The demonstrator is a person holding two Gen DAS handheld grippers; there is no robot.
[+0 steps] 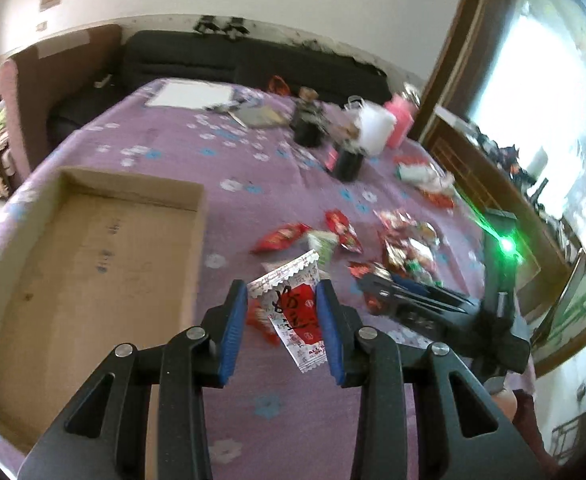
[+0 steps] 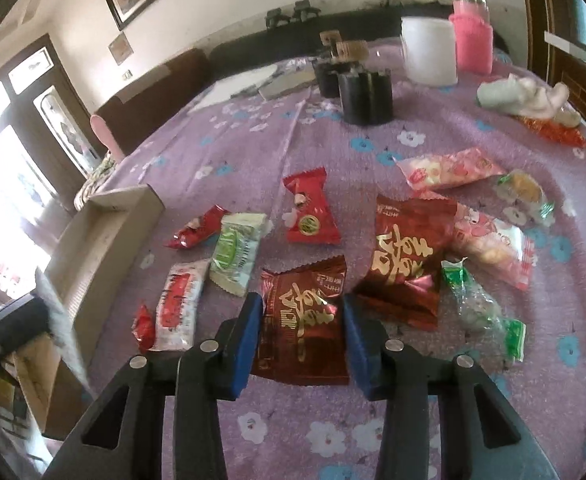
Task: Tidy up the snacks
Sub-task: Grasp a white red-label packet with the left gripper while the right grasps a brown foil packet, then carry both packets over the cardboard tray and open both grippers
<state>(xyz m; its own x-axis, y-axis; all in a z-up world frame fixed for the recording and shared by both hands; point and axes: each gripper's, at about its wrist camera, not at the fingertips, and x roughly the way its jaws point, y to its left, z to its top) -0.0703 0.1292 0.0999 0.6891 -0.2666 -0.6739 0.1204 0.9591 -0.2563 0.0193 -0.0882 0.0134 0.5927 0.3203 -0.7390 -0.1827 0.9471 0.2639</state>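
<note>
My left gripper (image 1: 281, 290) is shut on a white and red snack packet (image 1: 295, 308), held above the purple flowered tablecloth (image 1: 253, 184), just right of an empty cardboard box (image 1: 93, 264). In the right wrist view my right gripper (image 2: 303, 302) sits low over the snack pile. Its blue pads press both sides of a dark red packet with gold lettering (image 2: 301, 324) lying on the cloth. Around it lie a larger red packet (image 2: 409, 256), a small red one (image 2: 311, 208), a green and white one (image 2: 235, 256) and a white and red one (image 2: 179, 304). The right gripper (image 1: 377, 294) also shows among the snacks.
Black holders (image 2: 367, 98), a white cup (image 2: 429, 50) and a pink bottle (image 2: 473, 36) stand at the table's far side, with a pale cloth bundle (image 2: 525, 98) to the right. Pink packets (image 2: 453, 168) lie beyond the pile. A dark sofa (image 1: 253, 60) runs behind the table.
</note>
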